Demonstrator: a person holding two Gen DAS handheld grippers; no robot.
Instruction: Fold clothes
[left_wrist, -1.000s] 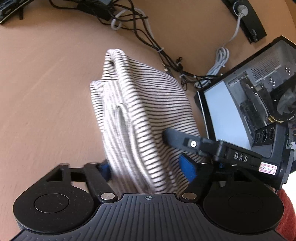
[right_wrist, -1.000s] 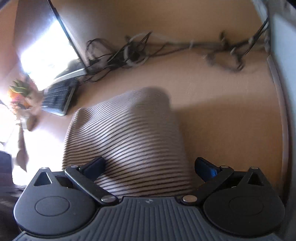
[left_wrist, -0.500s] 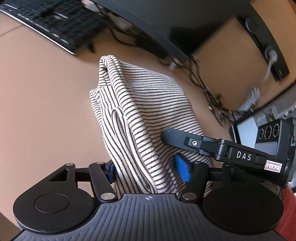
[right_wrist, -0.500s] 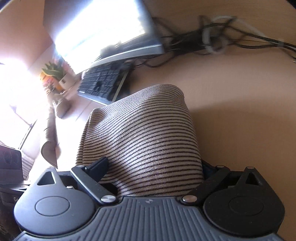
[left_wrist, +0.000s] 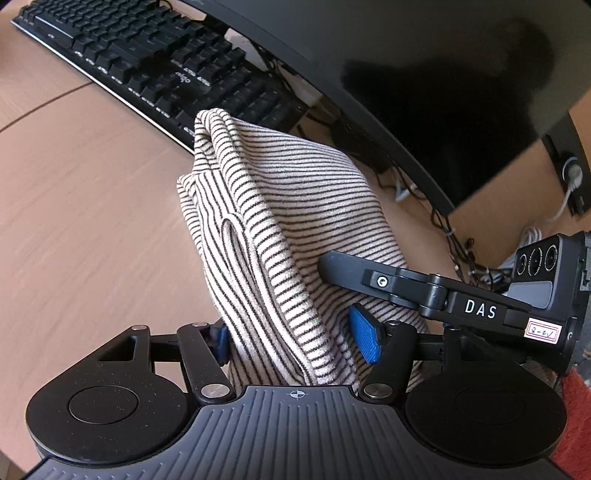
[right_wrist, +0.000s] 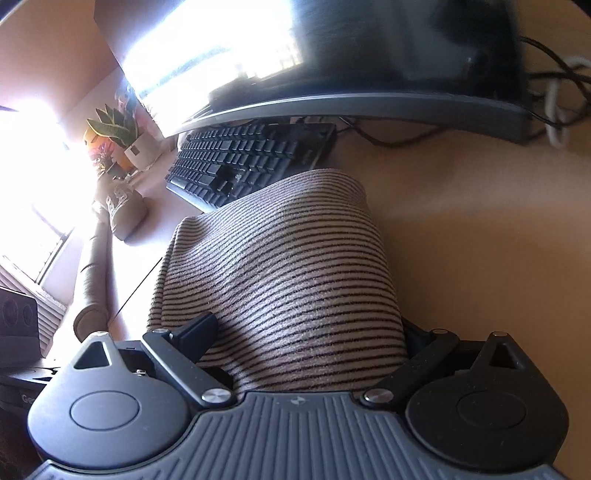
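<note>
A folded beige garment with thin black stripes hangs bunched between the fingers of my left gripper, which is shut on it above the wooden desk. Its blue right pad shows beside the cloth. My right gripper is shut on the same striped garment, which fills the space between its fingers and drapes forward. The right gripper's body shows in the left wrist view, pressed against the cloth.
A black keyboard and a dark curved monitor stand just beyond the garment. Cables lie at the right. A potted plant, a shoe and a bright window are at the left in the right wrist view.
Both grippers have carried the garment toward the keyboard and monitor, which now fill the background. The computer case and cables have dropped out to the right. Both grips are unchanged.
</note>
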